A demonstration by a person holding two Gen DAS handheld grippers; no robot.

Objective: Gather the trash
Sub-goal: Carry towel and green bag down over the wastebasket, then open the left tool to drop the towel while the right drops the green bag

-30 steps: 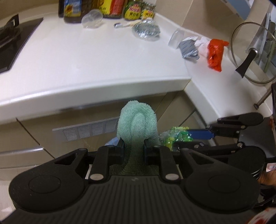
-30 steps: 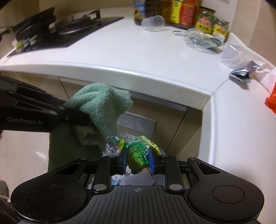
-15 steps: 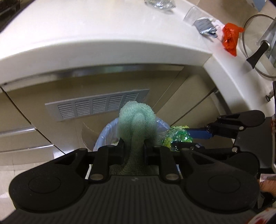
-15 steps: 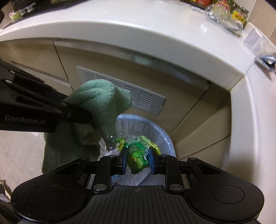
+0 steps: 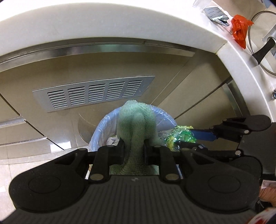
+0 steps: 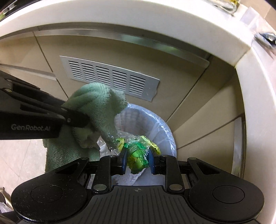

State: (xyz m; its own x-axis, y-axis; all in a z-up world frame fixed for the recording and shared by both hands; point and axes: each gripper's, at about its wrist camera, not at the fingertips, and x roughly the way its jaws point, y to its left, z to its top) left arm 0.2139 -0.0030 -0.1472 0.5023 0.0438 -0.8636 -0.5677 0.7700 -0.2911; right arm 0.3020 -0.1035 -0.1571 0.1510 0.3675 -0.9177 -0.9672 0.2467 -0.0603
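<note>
My left gripper (image 5: 132, 147) is shut on a green terry cloth (image 5: 136, 124), which hangs folded above a waste bin (image 5: 99, 131) lined with a clear bag. My right gripper (image 6: 137, 161) is shut on a crumpled green and yellow plastic wrapper (image 6: 138, 152), held right over the waste bin (image 6: 162, 131). In the right wrist view the left gripper (image 6: 75, 118) comes in from the left with the cloth (image 6: 96, 105) draped beside the wrapper. In the left wrist view the right gripper (image 5: 198, 137) holds the wrapper (image 5: 181, 137) just right of the cloth. White crumpled waste lies inside the bin.
The bin stands on the floor in the corner of beige cabinets, below a metal vent grille (image 5: 93, 93). The white counter edge (image 5: 103, 29) curves overhead. On the counter at right lie a red plastic bag (image 5: 239, 32), a silver foil packet (image 5: 215, 13) and a glass pan lid (image 5: 262, 51).
Both grippers have sunk from counter height down to the bin, still holding the cloth and the wrapper. The countertop has slid out of view and the bin has come into view.
</note>
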